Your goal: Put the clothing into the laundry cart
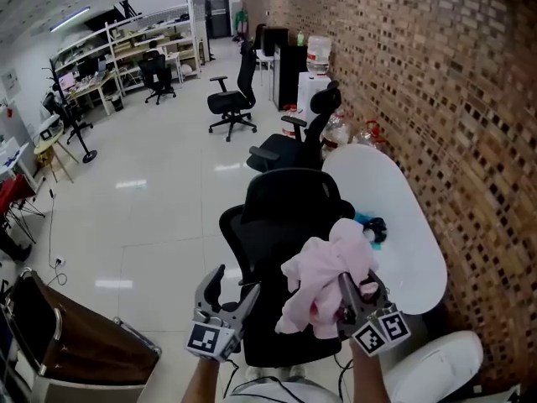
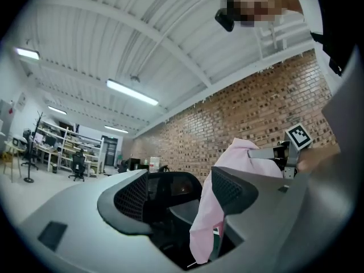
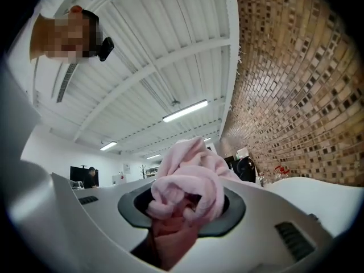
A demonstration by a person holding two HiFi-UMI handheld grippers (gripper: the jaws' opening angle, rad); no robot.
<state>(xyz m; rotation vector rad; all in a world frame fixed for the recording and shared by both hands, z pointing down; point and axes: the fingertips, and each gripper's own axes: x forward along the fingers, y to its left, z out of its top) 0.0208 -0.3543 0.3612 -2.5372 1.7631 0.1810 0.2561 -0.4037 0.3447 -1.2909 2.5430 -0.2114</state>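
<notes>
A pale pink garment (image 1: 329, 269) hangs bunched in the air in front of a black office chair (image 1: 281, 217). My right gripper (image 1: 357, 296) is shut on it, and in the right gripper view the cloth (image 3: 187, 178) fills the gap between the jaws. My left gripper (image 1: 237, 280) stands open and empty at the chair's left side. In the left gripper view its jaws (image 2: 185, 195) frame the chair back, with the pink garment (image 2: 213, 215) drooping just to their right. The brown laundry cart (image 1: 57, 330) with a metal frame sits on the floor at the lower left.
A white oval table (image 1: 403, 225) with a small dark and teal object (image 1: 373, 227) stands along the brick wall on the right. A second black chair (image 1: 294, 145) and a third (image 1: 233, 99) stand farther back. Open white floor lies to the left.
</notes>
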